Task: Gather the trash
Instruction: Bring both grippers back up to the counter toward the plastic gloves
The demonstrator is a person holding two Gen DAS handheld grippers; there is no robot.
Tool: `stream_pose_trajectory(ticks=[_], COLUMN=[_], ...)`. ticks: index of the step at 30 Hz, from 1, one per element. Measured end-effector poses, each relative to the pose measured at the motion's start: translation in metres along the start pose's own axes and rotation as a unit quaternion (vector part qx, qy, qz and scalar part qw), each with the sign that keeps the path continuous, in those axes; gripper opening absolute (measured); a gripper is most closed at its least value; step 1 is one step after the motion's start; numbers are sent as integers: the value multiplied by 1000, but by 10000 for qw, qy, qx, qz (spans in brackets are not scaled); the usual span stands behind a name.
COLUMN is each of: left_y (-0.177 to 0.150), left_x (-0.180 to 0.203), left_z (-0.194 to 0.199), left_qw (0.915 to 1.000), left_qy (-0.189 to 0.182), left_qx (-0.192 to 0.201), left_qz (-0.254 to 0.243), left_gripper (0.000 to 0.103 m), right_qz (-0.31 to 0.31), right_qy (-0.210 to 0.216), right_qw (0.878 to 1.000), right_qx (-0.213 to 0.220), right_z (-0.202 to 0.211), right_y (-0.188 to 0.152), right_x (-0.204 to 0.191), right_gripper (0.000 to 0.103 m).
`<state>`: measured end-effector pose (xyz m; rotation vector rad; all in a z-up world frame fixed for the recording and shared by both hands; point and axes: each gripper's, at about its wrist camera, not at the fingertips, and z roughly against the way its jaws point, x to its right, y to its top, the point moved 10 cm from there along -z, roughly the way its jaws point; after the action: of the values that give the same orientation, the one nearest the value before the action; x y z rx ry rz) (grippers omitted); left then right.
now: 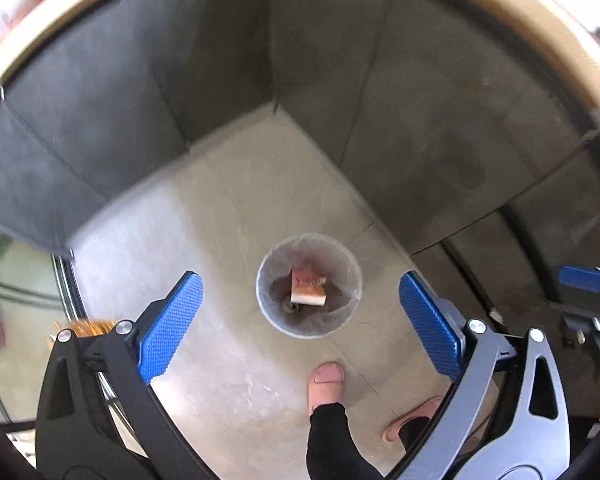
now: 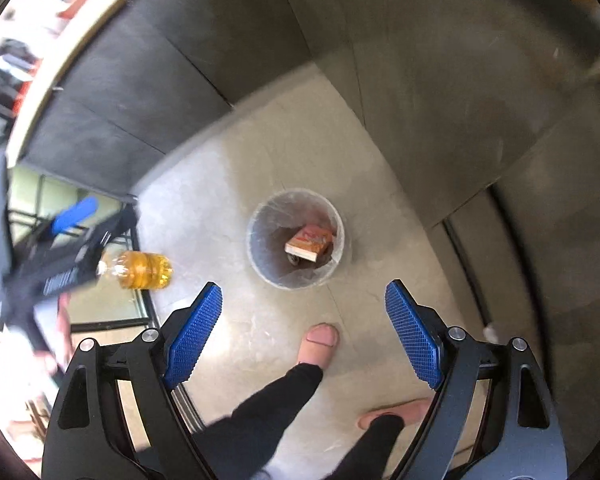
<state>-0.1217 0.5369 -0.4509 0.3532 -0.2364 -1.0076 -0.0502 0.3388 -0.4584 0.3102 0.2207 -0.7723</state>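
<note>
Left gripper (image 1: 300,280) and right gripper (image 2: 304,286), both spread wide and empty, hang high over the round grey bin lined with a clear bag (image 1: 261,280). It stands on the pale floor, far from the person's foot in a pink slipper (image 1: 326,380). A red-and-cream cardboard box (image 1: 308,286) lies inside. A clear plastic bottle of amber liquid (image 2: 142,270) shows to the left, outside the jaws; whether it rests on something cannot be told.

Likely risks: a drop from this height could miss the narrow rim, and the full bottle could tip the light bin.

The box print and the white gripper lettering are too blurred to read.
</note>
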Motion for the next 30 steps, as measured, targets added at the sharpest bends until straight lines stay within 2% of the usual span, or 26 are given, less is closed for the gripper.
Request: stream_pose_trajectory(ticks=[2, 5, 8, 11, 13, 16, 18, 21, 23, 26, 28, 30], left_y=[12, 26, 34, 35, 33, 28, 21, 7, 0, -18, -20, -18], left_x=[27, 80, 150, 223, 272, 339, 381, 441, 478, 532, 561, 580], left_z=[35, 83, 119, 149, 167, 187, 198, 207, 216, 229, 228, 225], left_qw=[9990, 9921, 9800, 9638, 9498, 9315, 9191, 9035, 8936, 8802, 8789, 8818], left_qy=[-133, -252, -555, -1064, -1464, -1831, -2128, -2469, -2592, -2629, -2591, -2520], left_qx=[239, 609, 836, 920, 1033, 1069, 1079, 952, 945, 1035, 978, 886], left_qz=[-349, -1070, -1721, -2266, -2563, -2955, -3137, -3372, -3541, -3815, -3884, -3888], left_gripper=[96, 96, 96, 96, 96, 96, 96, 96, 96, 96, 96, 96], right_qz=[-63, -570, -1247, -1932, -2304, -2864, -3239, -3744, -3879, -3811, -3702, -3635], right_qy=[-83, -365, -864, -1427, -1851, -2491, -2754, -2866, -2843, -2861, -2776, -2649], right_qw=[9992, 9934, 9772, 9503, 9297, 8958, 8741, 8537, 8497, 8532, 8579, 8650], right_qx=[390, 929, 1484, 1979, 2200, 2311, 2351, 2212, 2162, 2121, 2235, 2224], right_z=[49, 118, 190, 256, 293, 336, 357, 370, 372, 375, 379, 378], right_y=[-13, -36, -62, -91, -112, -145, -165, -194, -209, -219, -213, -206], right_x=[10, 45, 97, 158, 199, 262, 302, 361, 387, 416, 426, 435], right_gripper=[84, 84, 84, 85, 85, 88, 88, 89, 89, 89, 88, 87])
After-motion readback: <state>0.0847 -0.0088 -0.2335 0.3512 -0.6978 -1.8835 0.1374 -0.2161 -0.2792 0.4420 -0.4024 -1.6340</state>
